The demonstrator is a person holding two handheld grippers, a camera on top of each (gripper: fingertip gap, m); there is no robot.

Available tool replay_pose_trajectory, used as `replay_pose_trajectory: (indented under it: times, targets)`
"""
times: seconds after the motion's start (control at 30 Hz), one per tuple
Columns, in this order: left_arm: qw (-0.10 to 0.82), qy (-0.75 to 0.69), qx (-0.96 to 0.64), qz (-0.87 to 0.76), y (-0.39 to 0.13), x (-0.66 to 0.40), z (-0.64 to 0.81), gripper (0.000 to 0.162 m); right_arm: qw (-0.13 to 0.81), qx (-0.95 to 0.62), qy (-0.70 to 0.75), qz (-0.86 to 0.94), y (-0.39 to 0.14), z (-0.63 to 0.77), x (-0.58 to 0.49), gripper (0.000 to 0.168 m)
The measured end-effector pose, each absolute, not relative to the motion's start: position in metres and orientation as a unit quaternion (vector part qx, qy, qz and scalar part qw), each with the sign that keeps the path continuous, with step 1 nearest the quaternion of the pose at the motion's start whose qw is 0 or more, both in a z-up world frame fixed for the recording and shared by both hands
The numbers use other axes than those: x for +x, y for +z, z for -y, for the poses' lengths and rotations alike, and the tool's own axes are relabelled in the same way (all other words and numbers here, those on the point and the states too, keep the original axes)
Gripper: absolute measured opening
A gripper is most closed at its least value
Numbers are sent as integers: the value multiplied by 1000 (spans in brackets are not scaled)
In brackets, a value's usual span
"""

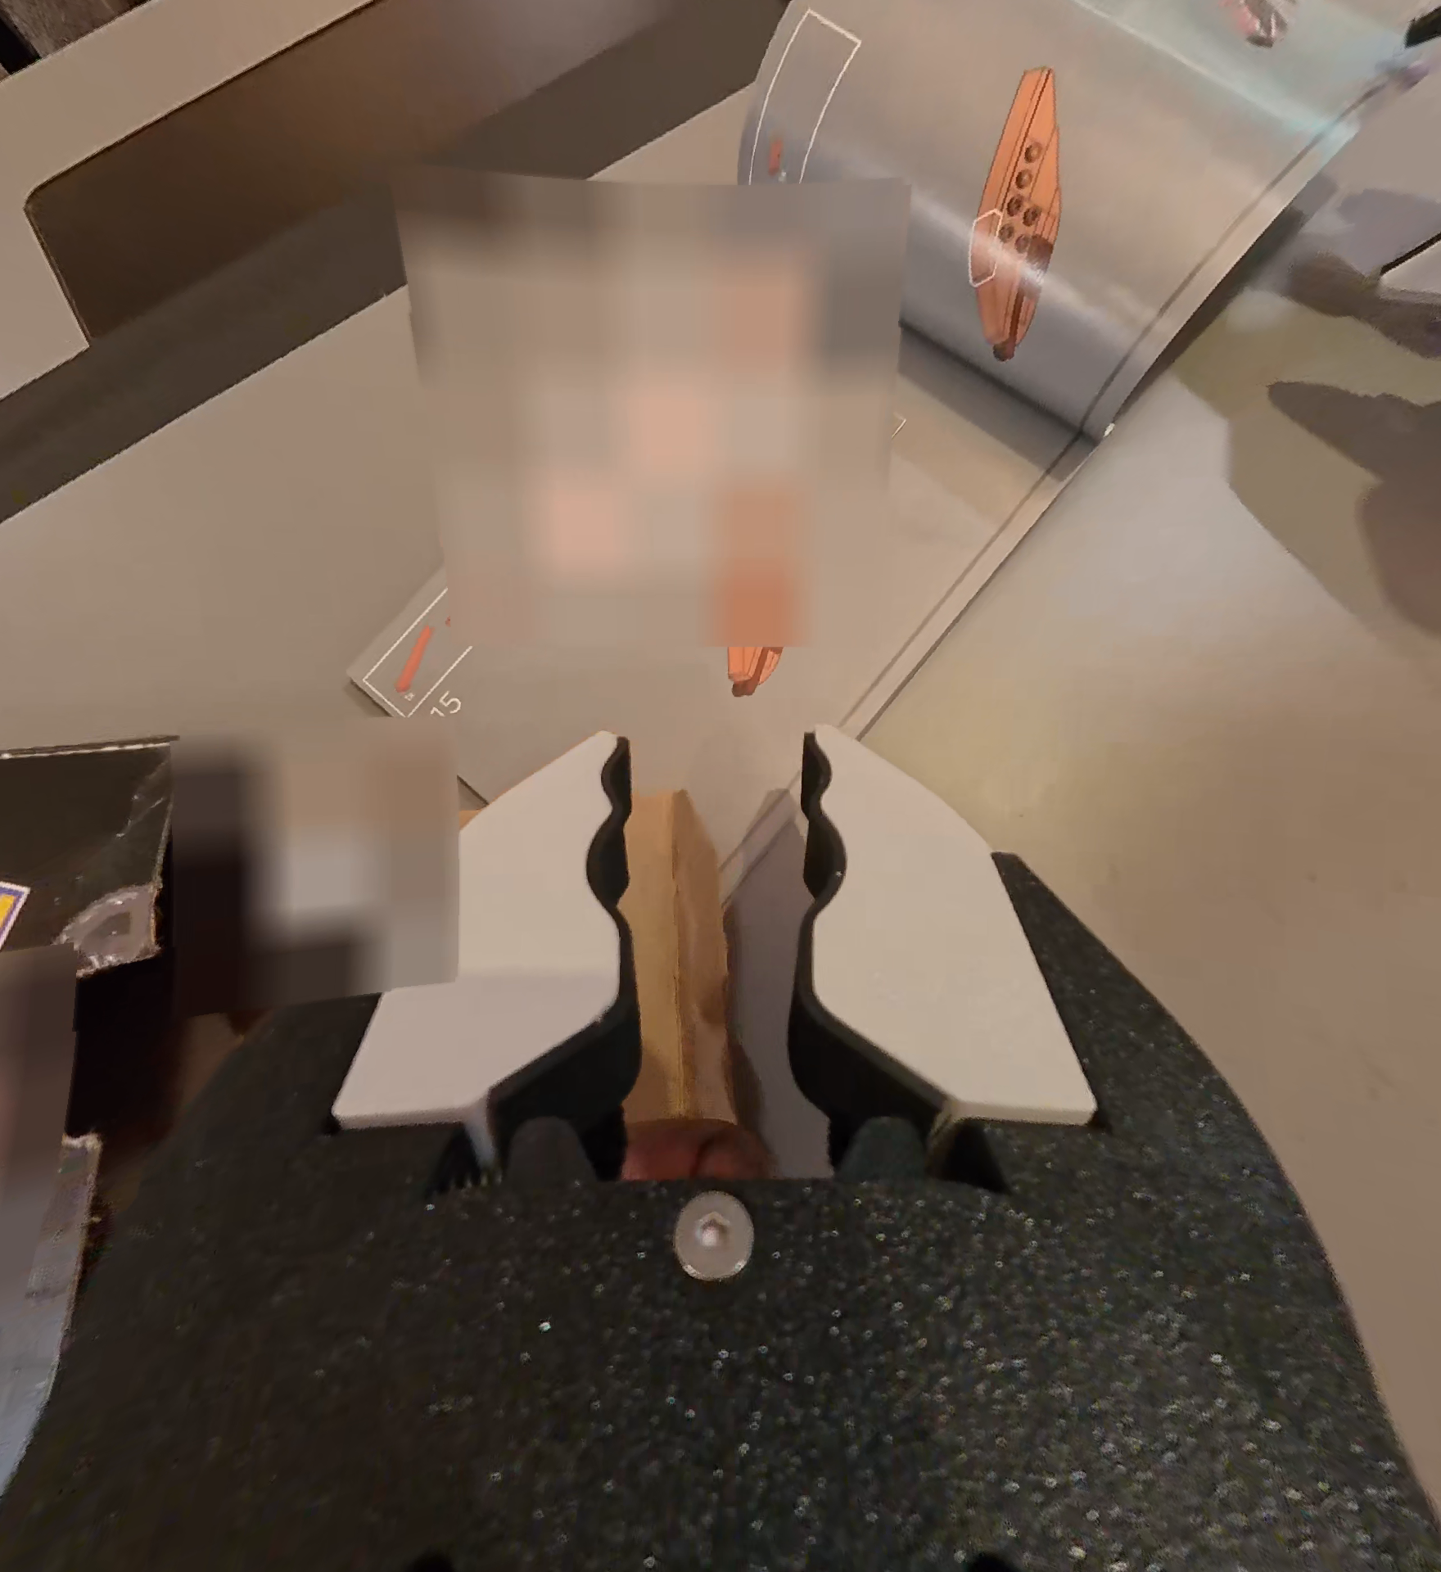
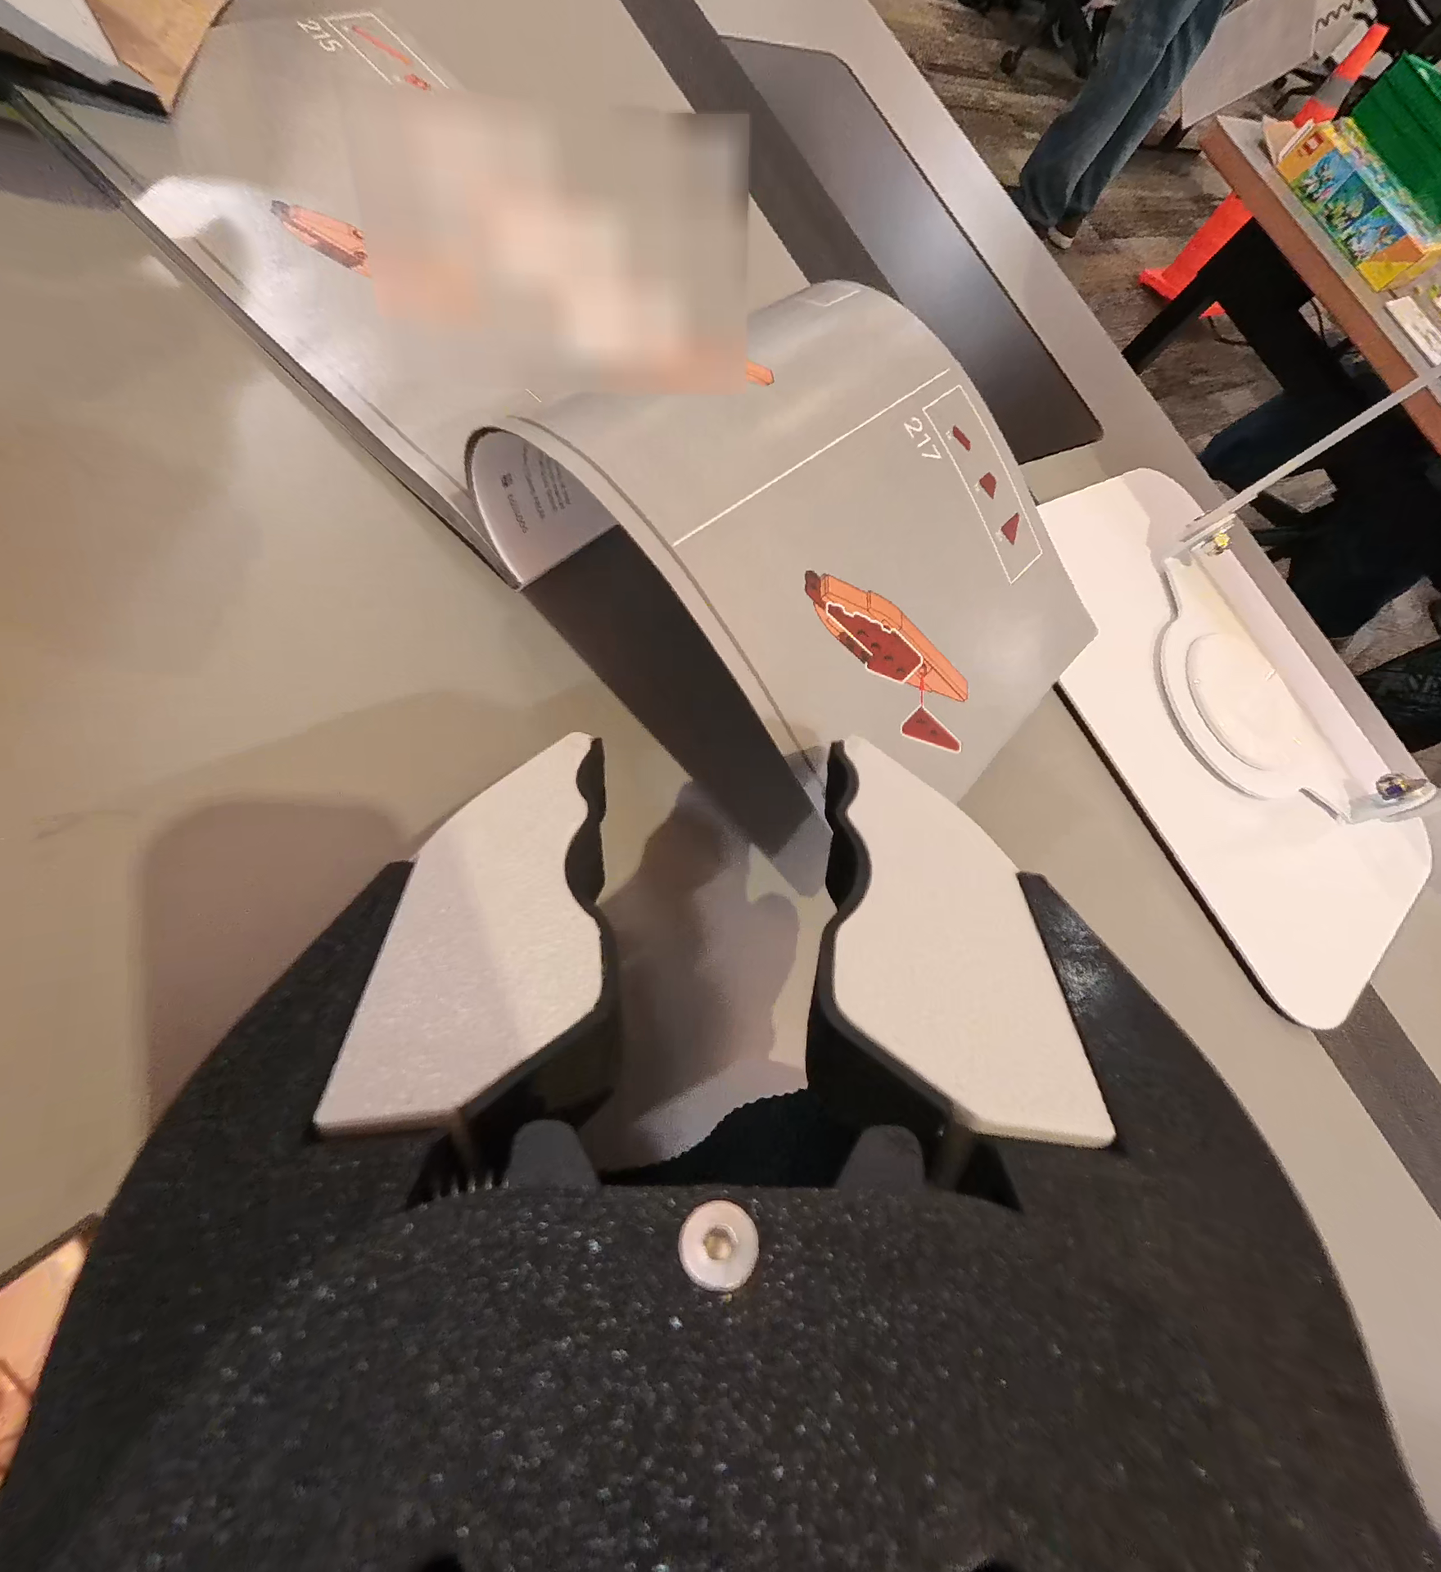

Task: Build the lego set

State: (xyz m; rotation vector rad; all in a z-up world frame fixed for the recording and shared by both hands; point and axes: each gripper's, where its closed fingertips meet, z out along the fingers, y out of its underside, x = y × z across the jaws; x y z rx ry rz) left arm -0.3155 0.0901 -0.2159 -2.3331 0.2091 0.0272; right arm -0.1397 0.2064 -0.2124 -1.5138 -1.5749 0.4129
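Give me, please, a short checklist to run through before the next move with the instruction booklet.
1. Right claw open: ok.
2. Edge of the curled page sits inside the right claw's opening: ok.
3. Curled page gripped: not ok, the jaws stand apart.
4. Left claw open: ok.
5. Brown paper piece in the left claw's opening, free of the jaws: cannot tell.
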Motion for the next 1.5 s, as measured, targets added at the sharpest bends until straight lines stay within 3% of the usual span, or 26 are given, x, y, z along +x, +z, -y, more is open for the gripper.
replay_pose_trajectory:
  times: [0.73, 1.1, 1.5]
  targets:
    - [486, 37, -854, -180, -210, -228, -131, 36, 458, -670, 86, 577, -223, -212, -80, 44]
    - [516, 54, -826, -220, -216, -182, -138, 28, 470, -691, 97, 540, -225, -214, -57, 43]
    - [517, 59, -809, -272, -219, -162, -134, 10, 483, -696, 108, 521, -221, -218, -55, 26]
